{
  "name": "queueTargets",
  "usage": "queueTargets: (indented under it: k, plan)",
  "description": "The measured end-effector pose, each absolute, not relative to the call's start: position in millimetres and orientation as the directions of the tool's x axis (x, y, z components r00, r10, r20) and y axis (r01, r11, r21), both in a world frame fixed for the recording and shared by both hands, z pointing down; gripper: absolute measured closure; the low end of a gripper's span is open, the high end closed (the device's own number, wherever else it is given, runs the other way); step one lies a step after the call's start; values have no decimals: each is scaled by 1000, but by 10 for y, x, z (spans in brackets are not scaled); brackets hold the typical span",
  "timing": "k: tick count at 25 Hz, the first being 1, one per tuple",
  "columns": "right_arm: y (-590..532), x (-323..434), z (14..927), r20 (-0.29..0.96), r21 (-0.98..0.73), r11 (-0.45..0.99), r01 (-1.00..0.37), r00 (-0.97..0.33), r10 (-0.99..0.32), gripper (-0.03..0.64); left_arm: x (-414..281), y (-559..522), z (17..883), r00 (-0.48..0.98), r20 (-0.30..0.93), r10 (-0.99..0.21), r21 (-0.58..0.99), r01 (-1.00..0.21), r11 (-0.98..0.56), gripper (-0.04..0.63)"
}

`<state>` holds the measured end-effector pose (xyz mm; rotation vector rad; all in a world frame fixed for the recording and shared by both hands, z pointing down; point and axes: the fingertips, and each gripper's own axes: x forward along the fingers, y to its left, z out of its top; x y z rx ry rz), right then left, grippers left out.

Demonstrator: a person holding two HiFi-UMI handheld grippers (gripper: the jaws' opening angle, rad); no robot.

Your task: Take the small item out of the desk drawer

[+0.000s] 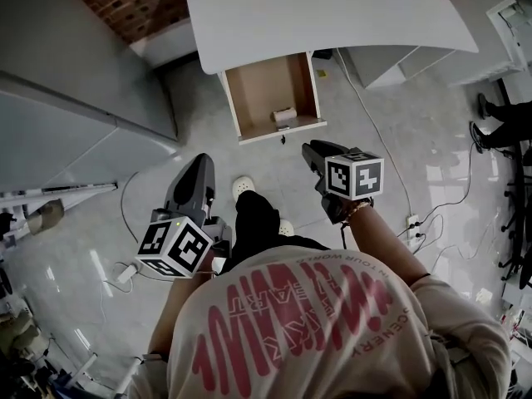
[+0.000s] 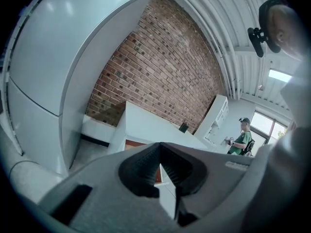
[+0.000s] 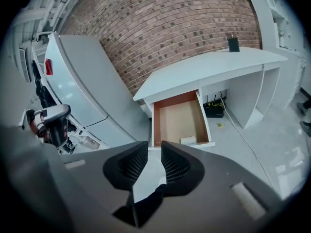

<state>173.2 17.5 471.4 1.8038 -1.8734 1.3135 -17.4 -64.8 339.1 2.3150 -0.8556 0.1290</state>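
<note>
One small item (image 1: 284, 115) (image 3: 188, 140), a pale block, is seen lying flat inside the open drawer (image 1: 266, 81) (image 3: 177, 115), close to its front wall and towards the right corner. Its long axis is laid across the drawer's width, parallel to that front wall. One drawer is pulled out from under the white desk (image 1: 332, 11) (image 3: 209, 67).

Two grippers are held well short of it, above the floor. The right gripper (image 1: 309, 148) (image 3: 155, 143) is aimed at the drawer, its jaws parted and empty. The left gripper (image 1: 202, 160) (image 2: 160, 149) is clenched on nothing, tips together.

The item is shown in the head view and the right gripper view. In the left gripper view only a sliver of the drawer is caught behind the jaws, and a distant person (image 2: 241, 141) in green is seen.
</note>
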Motion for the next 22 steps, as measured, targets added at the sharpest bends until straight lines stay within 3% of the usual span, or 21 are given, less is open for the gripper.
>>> queueTargets:
  k: [22]
  plan:
    - [-1021, 1889, 5471, 796, -408, -275, -871, -193, -574, 495, -211, -2005, 3978, 768, 397, -503, 578, -635, -513, 589]
